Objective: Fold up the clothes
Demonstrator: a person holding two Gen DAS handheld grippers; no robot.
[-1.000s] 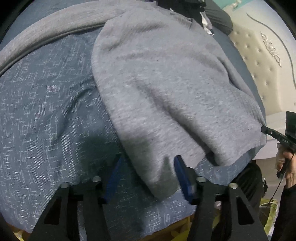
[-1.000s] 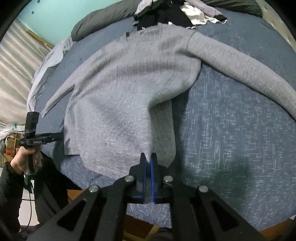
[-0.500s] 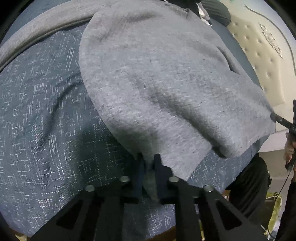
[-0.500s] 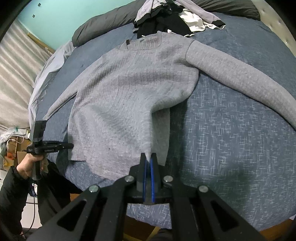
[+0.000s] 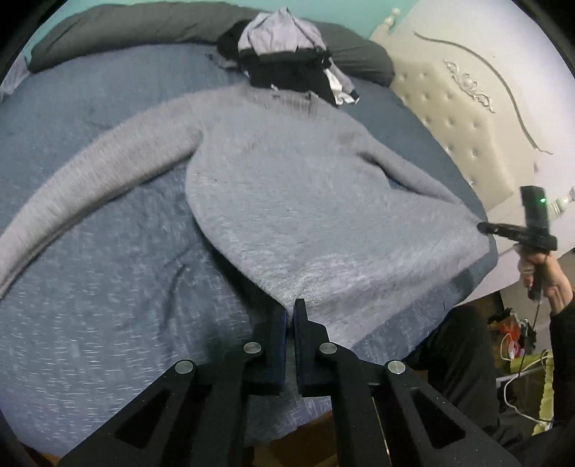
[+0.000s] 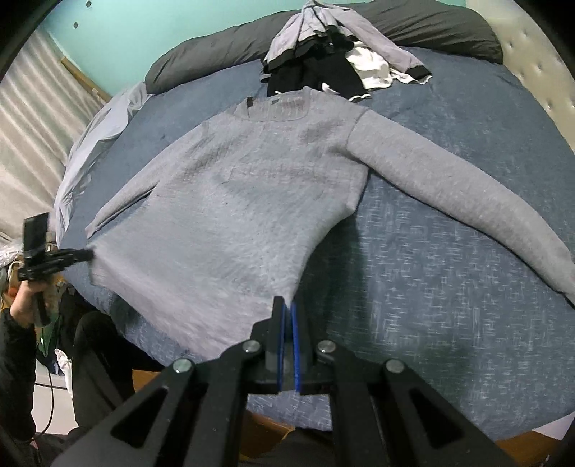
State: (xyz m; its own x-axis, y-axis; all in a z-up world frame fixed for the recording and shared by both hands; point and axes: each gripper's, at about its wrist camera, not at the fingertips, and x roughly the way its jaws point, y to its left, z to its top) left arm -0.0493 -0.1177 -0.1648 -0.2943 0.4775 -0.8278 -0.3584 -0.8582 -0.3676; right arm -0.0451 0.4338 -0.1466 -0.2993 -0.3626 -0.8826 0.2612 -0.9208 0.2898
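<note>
A grey sweater lies spread face down across the blue bed cover, its neckline toward the far end and its hem at the near edge of the bed. The left gripper has its jaws pinched tight on one corner of the hem, and the right gripper is clamped the same way on the other corner, so the hem is drawn up between them while the body of the sweater rests on the cover. One sleeve stretches out flat to the right; the other lies tucked close along the left side of the body. Beyond the neckline sits a heap of clothes, black, white and pale purple, just in front of a dark grey pillow.
</note>
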